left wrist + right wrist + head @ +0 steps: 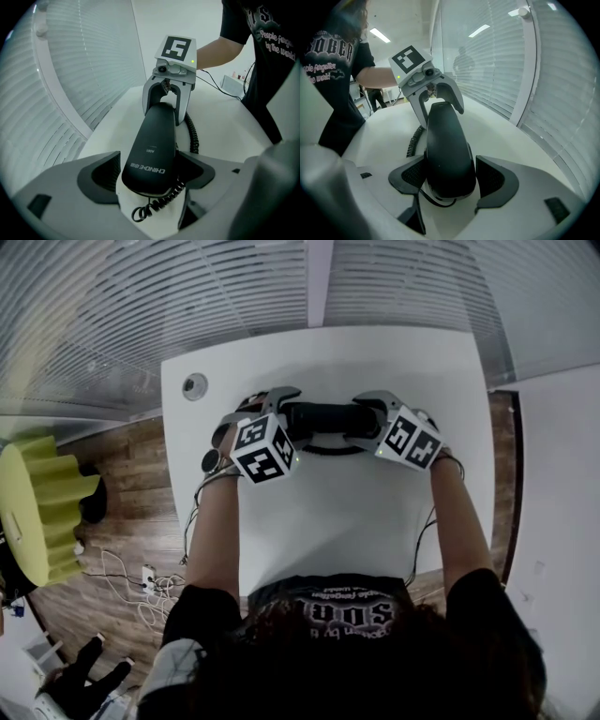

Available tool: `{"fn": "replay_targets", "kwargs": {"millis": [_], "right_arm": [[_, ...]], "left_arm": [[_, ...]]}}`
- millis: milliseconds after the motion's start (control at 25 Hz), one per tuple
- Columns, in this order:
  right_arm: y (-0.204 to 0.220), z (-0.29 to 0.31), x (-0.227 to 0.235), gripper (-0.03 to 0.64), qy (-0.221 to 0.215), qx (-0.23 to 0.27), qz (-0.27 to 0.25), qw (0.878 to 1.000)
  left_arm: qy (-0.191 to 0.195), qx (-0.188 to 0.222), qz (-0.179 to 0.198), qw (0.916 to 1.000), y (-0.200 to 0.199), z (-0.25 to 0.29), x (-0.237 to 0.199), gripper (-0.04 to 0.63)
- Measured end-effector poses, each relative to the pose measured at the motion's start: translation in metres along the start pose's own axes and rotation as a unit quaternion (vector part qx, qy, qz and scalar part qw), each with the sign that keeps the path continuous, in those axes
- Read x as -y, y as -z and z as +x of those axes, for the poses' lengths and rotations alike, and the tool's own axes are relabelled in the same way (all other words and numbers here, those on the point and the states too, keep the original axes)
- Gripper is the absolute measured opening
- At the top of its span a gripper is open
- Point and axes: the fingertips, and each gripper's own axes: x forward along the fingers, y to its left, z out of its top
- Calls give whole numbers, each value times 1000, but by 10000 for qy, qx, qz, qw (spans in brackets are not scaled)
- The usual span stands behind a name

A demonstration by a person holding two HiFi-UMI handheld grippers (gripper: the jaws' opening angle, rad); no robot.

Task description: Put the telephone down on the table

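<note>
A black telephone handset lies crosswise near the far middle of the white table. Its coiled cord trails on the tabletop under it. My left gripper straddles the handset's left end and my right gripper straddles its right end. In the left gripper view the handset sits between the dark pads with a slim white gap at the left pad. In the right gripper view the handset lies between the pads, with a thin gap on the right side. Both grippers stand open around it.
A round grommet sits at the table's far left corner. Window blinds run behind the far edge. A yellow chair and loose cables are on the wooden floor to the left.
</note>
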Motion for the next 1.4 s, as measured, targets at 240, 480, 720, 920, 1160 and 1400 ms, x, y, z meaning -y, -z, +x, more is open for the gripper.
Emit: {"fn": "replay_targets", "kwargs": {"millis": [240,480,720,920,1160,1400], "right_arm": [[-8,-14,2,318,171,133,135,9997],[-24,-37,-5,318,362,345,209,9985],[-42,-55,-21,316,685,719,517,9937],[-52,-66,-44,284,1013,842,766,9883],[-67,-87,-64,165,1675,1287,1326,9684],[-77,-104,-80,69,2196,1483,1738,9485]], "left_arm": [[-145,253,-128,9995,-6,-18,-6,374],[-271,566,-258,9977,-20,-41,-4,374],[-450,894,-481,9938,-28,-68,7,345],[-733,1329,-523,9870,-47,-95,22,280],[-867,1713,-636,9793,-61,-121,45,204],[-1194,2115,-996,9649,-68,-145,56,107]]}}
